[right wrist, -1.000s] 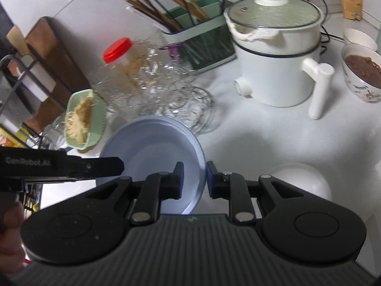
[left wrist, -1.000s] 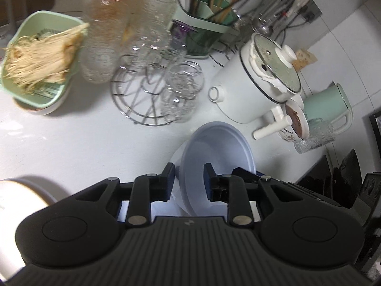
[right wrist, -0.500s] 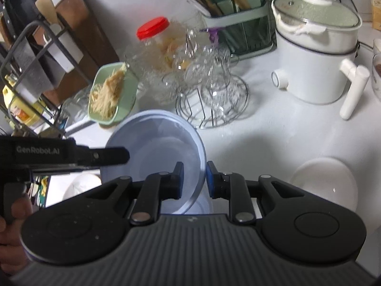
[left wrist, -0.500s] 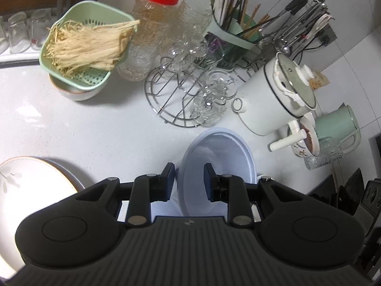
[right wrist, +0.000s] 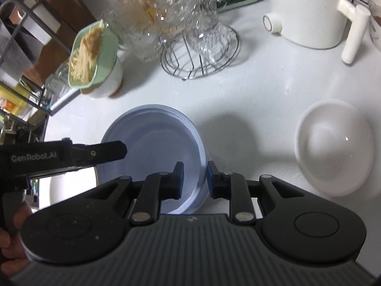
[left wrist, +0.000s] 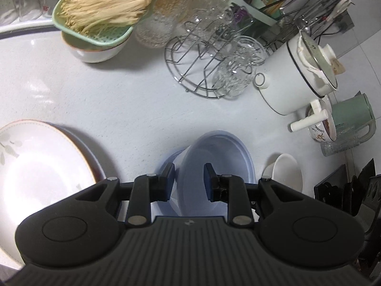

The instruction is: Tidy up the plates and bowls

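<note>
Both grippers, left (left wrist: 188, 178) and right (right wrist: 193, 178), nipped on opposite rims of pale blue bowl (right wrist: 154, 143). Only in left view: big plate (left wrist: 35, 166) leftward. Only in right view: whole round glossy bowl interior.

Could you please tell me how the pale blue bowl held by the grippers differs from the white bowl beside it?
The pale blue bowl is upright, open side up; the white bowl lies upside down, dome up. The pale blue bowl is clamped at its rim by the left gripper and right gripper; the white bowl sits untouched on the counter. Both are round and plain.
</note>
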